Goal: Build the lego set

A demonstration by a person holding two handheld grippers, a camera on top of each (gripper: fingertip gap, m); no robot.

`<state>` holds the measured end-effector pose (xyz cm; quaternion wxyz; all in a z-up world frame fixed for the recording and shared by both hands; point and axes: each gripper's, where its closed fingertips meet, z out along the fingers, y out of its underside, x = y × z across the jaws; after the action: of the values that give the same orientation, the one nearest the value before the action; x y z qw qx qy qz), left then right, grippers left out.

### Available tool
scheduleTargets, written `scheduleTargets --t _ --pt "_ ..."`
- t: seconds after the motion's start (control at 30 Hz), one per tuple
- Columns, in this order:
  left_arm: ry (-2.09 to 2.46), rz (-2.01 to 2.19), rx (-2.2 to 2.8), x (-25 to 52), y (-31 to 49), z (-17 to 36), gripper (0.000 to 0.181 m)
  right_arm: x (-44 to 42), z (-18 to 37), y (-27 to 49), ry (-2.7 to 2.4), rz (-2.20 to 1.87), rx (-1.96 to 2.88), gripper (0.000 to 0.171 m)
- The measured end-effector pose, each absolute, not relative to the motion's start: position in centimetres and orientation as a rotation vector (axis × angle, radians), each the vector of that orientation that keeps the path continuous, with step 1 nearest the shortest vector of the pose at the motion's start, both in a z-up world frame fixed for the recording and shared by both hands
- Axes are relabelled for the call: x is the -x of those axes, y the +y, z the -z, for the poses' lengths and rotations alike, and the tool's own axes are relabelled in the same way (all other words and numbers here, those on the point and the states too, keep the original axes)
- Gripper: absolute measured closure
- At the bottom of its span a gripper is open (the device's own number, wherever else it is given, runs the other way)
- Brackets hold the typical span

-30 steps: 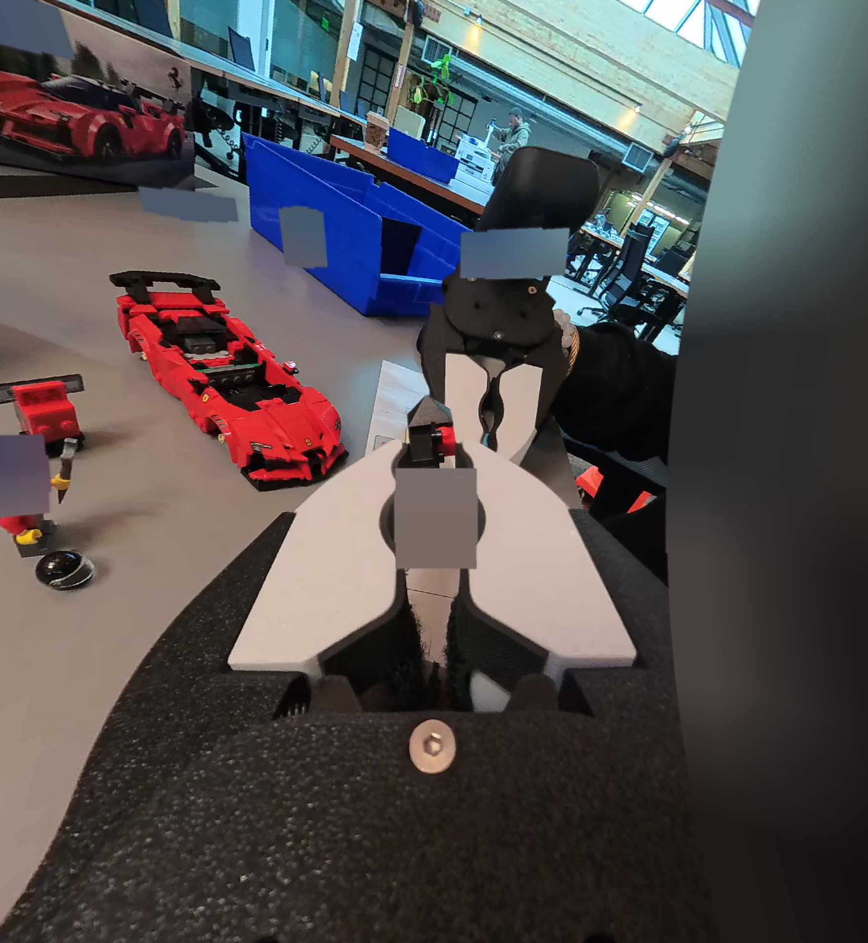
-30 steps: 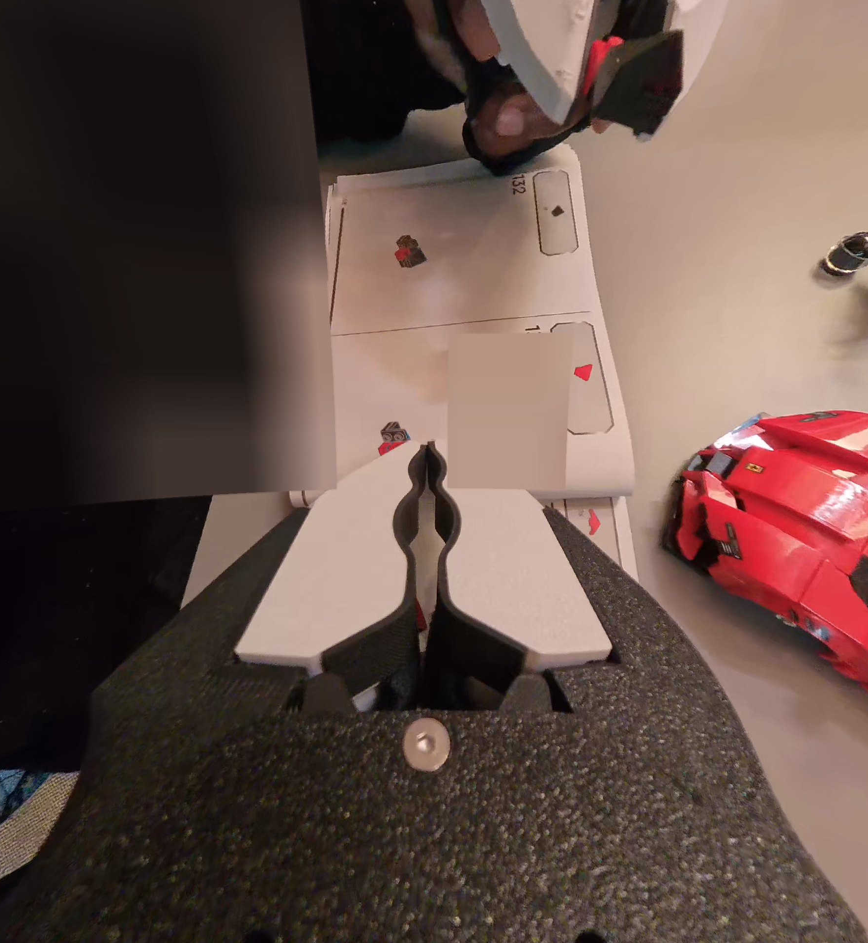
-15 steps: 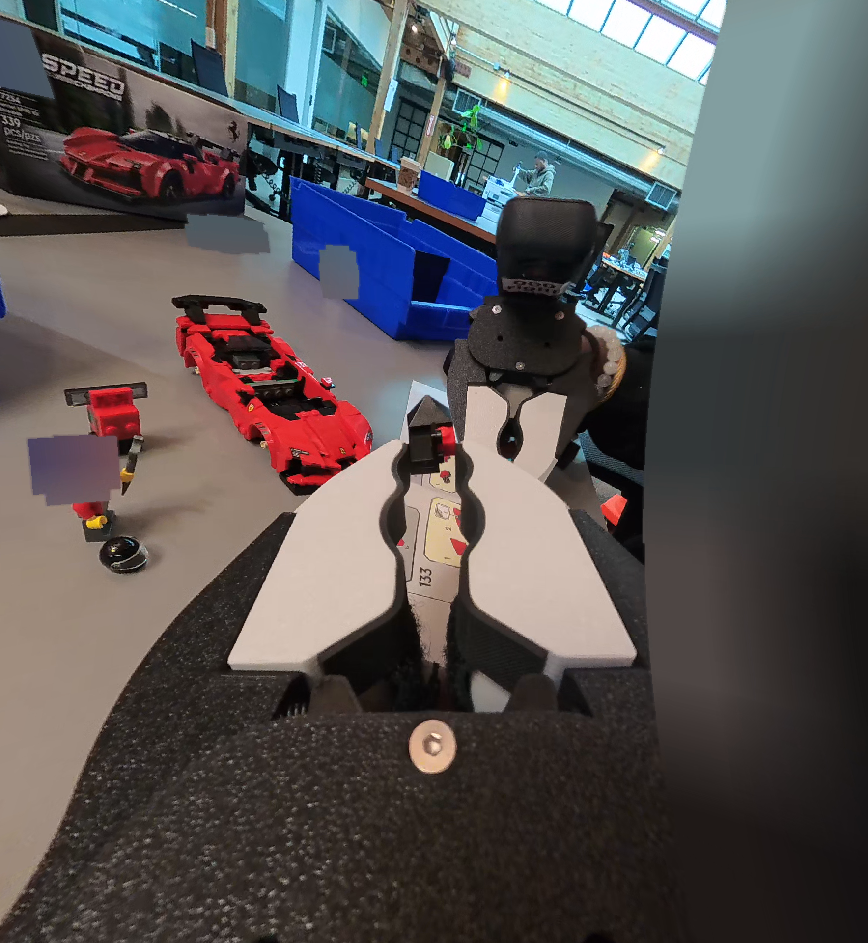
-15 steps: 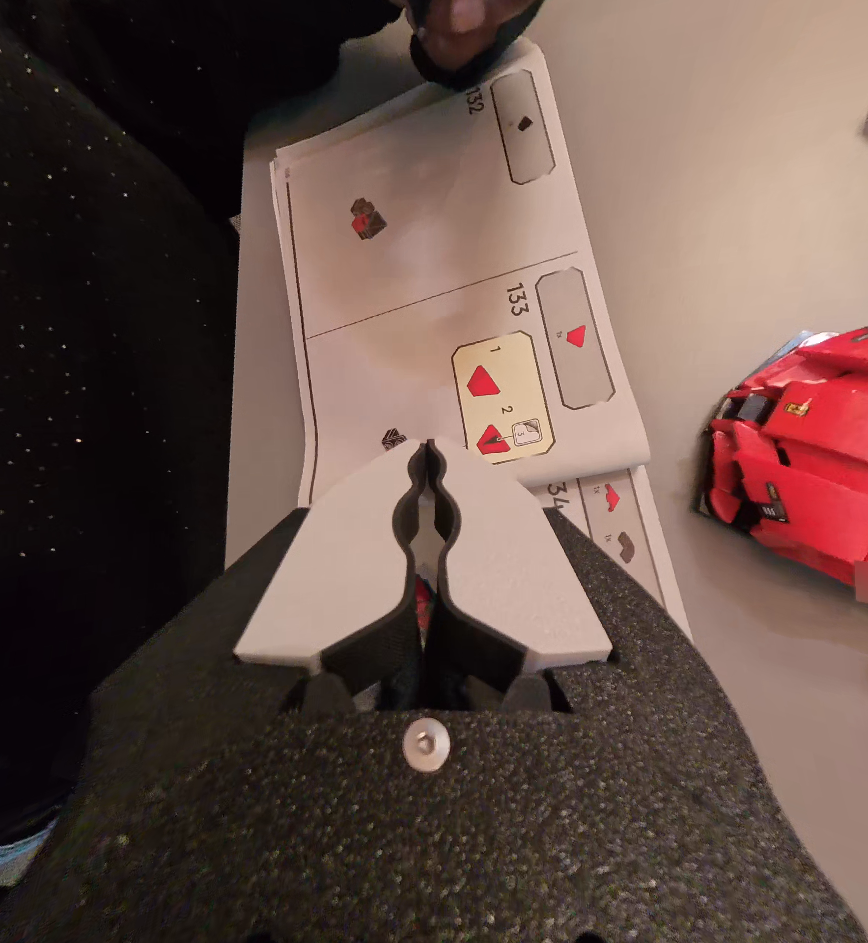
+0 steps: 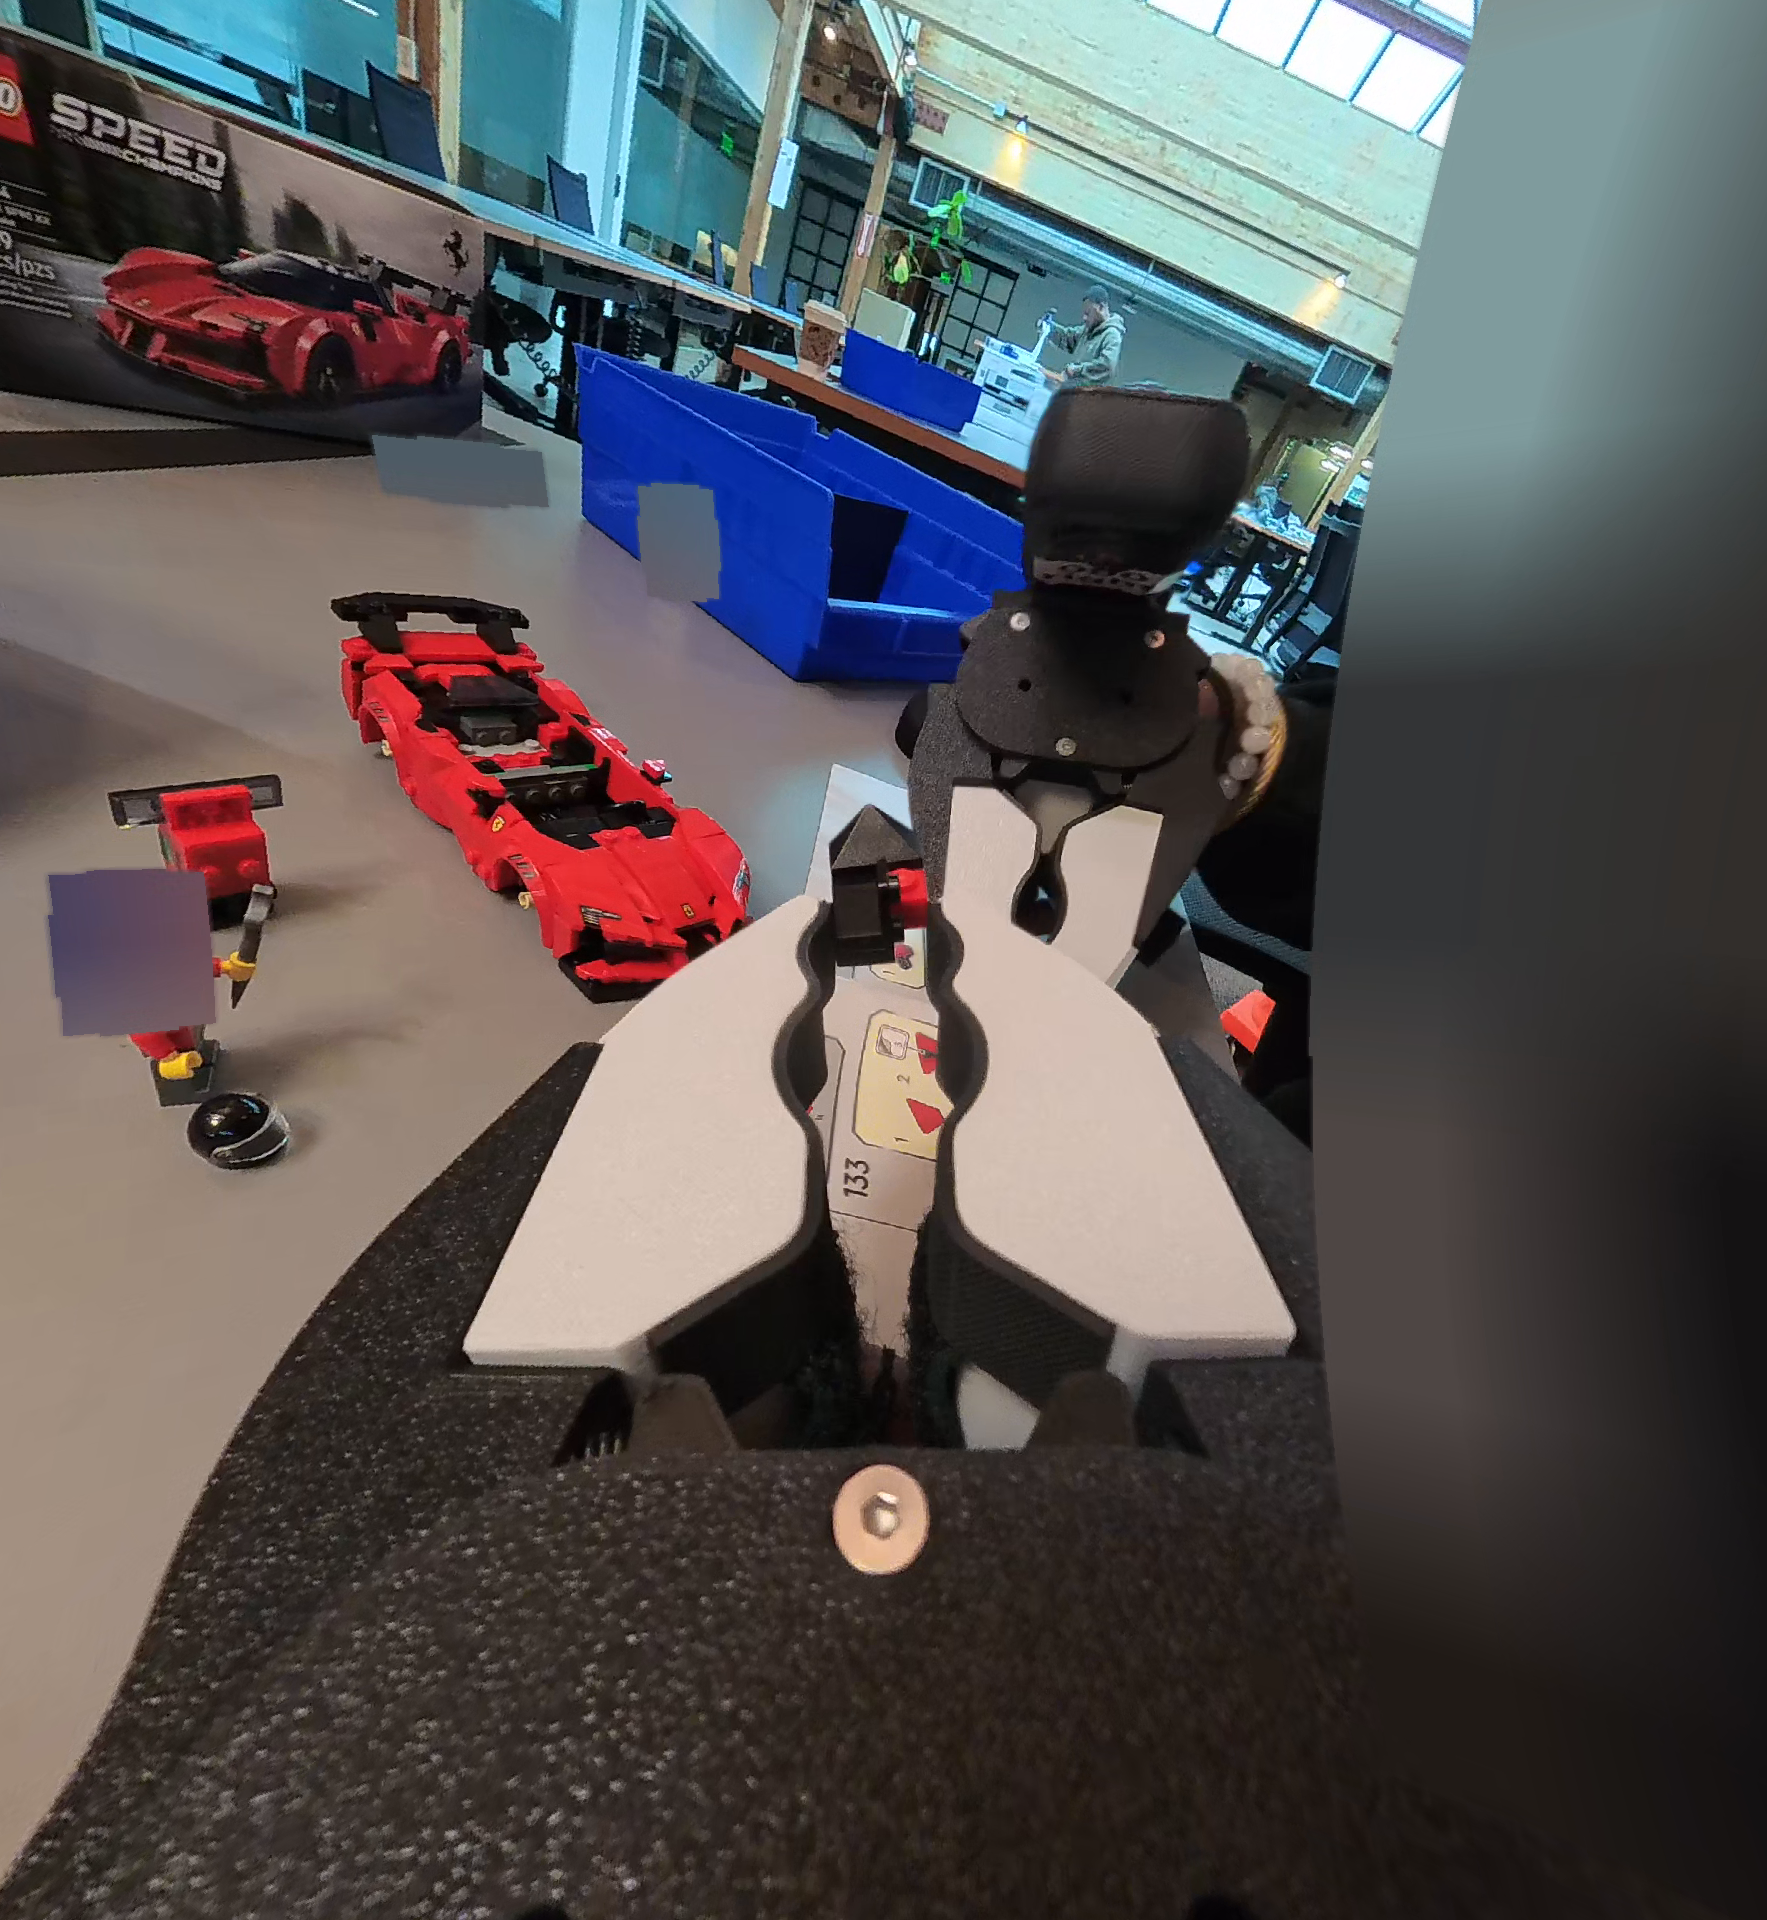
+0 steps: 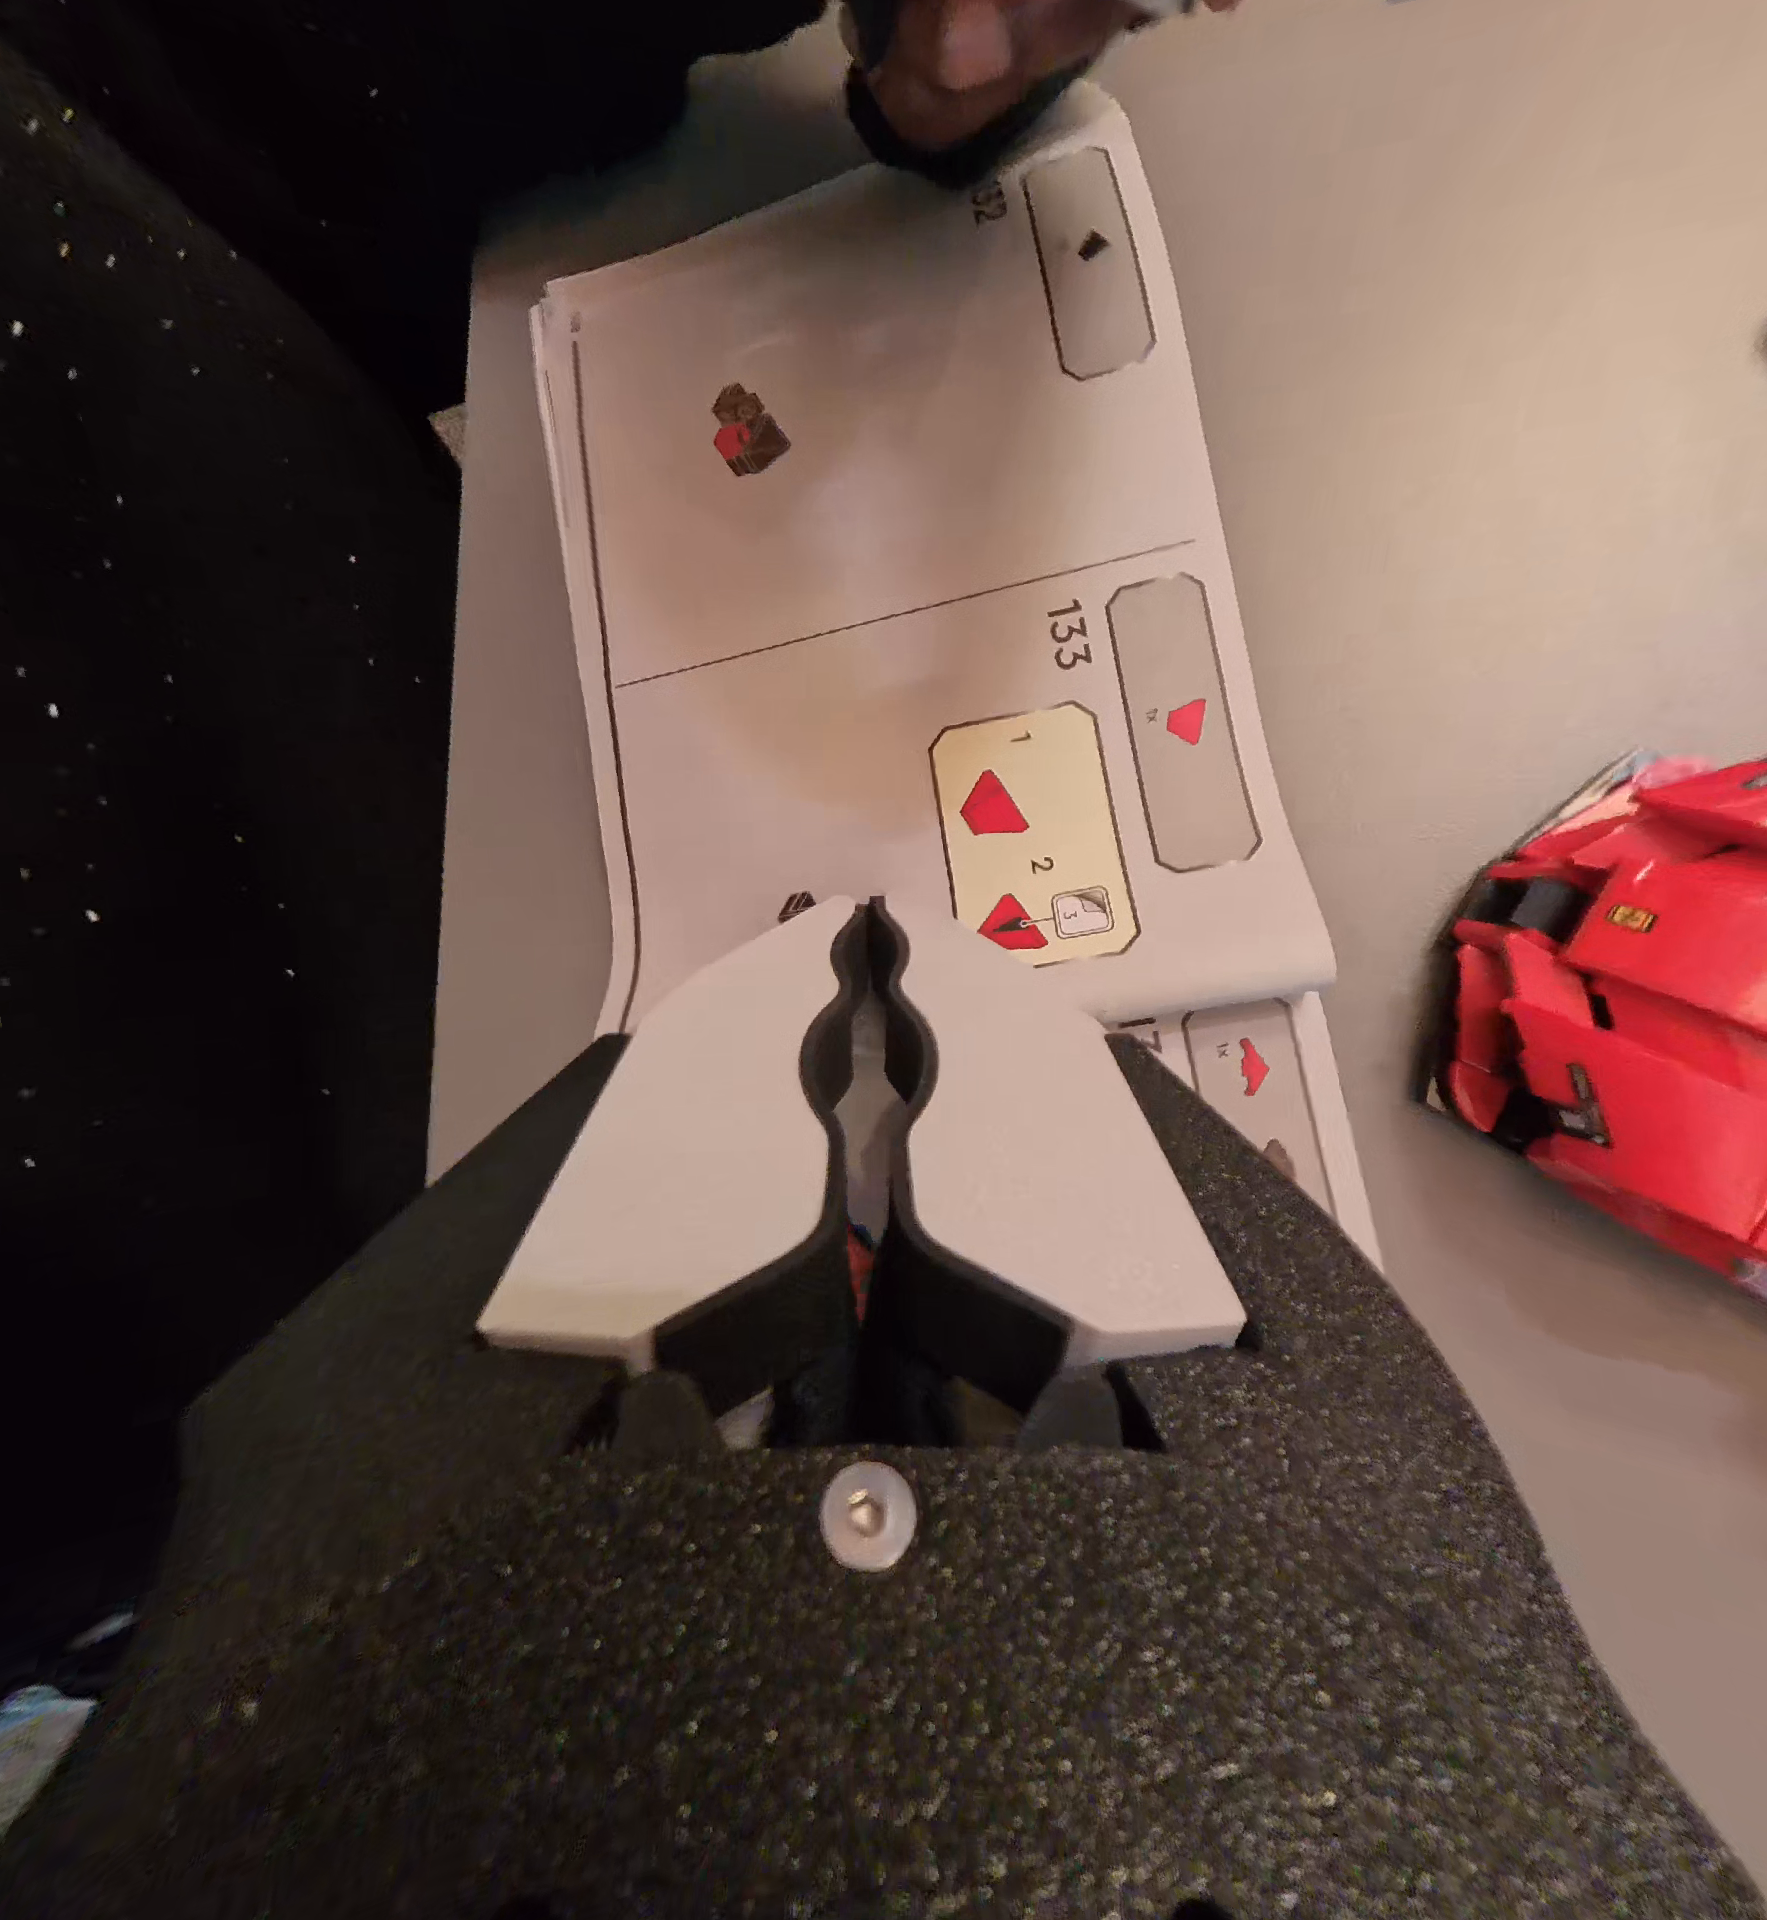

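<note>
My left tool is clamped on a small black-and-red piece above the booklet, my right tool is pressed together just beyond it, and the red car lies lengthwise to my left.

Open workshop hall behind a grey bench

Daylight is streaming through skylights at upper right, lighting timber walls; long desks and office chairs are filling the upper middle, a person standing beyond.
</note>
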<state>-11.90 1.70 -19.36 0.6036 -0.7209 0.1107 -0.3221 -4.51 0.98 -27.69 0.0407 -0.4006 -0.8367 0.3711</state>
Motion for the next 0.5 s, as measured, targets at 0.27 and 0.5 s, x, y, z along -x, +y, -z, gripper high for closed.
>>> scheduleTargets --t 0.27,0.5 --pt "0.265 0.745 1.667 11.8 1.7 19.3 0.165 4.8 25.1 1.6 -2.404 -1.346 1.2 0.171" --pt "0.27 0.746 1.665 11.7 1.6 19.3 0.165 4.3 24.7 2.9 -2.385 -1.295 1.212 0.171"
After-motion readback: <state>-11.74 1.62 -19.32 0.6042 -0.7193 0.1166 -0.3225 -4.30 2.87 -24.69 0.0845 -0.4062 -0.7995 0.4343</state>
